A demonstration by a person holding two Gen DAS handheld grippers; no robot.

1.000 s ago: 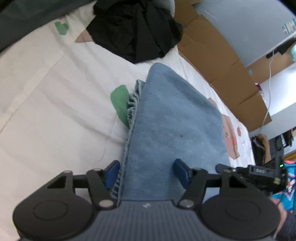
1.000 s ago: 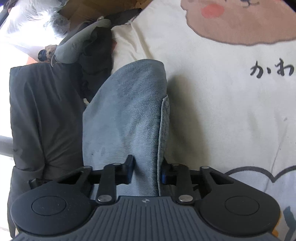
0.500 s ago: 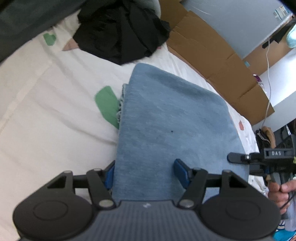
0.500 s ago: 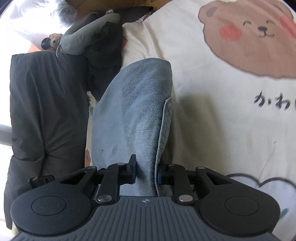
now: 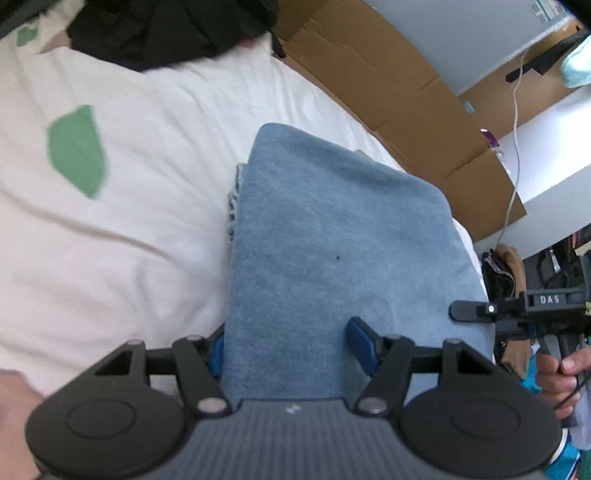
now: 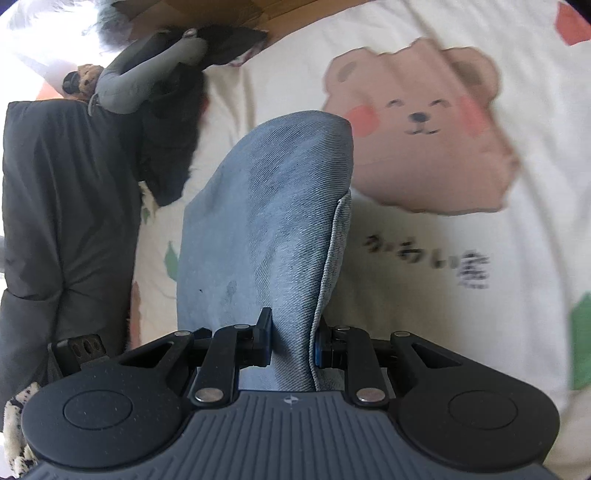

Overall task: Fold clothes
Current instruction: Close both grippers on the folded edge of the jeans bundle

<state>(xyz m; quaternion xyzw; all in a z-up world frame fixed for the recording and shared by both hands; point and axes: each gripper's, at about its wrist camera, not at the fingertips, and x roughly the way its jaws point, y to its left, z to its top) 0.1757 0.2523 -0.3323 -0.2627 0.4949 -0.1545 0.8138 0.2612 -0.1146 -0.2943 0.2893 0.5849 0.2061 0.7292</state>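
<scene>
A folded blue denim garment [image 5: 332, 240] hangs over the white printed bedsheet [image 5: 110, 258]. It runs away from my left gripper [image 5: 290, 345], whose blue pads stand fairly wide around the thick fold; the left pad is half hidden under the denim's edge. In the right wrist view the same denim [image 6: 266, 221] rises as a narrow folded ridge, with my right gripper [image 6: 293, 343] shut tight on its near end. A hand [image 5: 554, 369] holds the right gripper at the right edge of the left wrist view.
A pile of black clothes [image 5: 166, 33] lies at the far end of the bed, with flattened cardboard [image 5: 388, 85] against the wall. A bear print [image 6: 417, 122] marks the sheet to the right. Dark grey bedding [image 6: 55, 221] lies on the left.
Both grippers have carried the denim across the bed. The green patch and black pile slid left and up, and the bear print came fully into the right view. The right jaws closed slightly more.
</scene>
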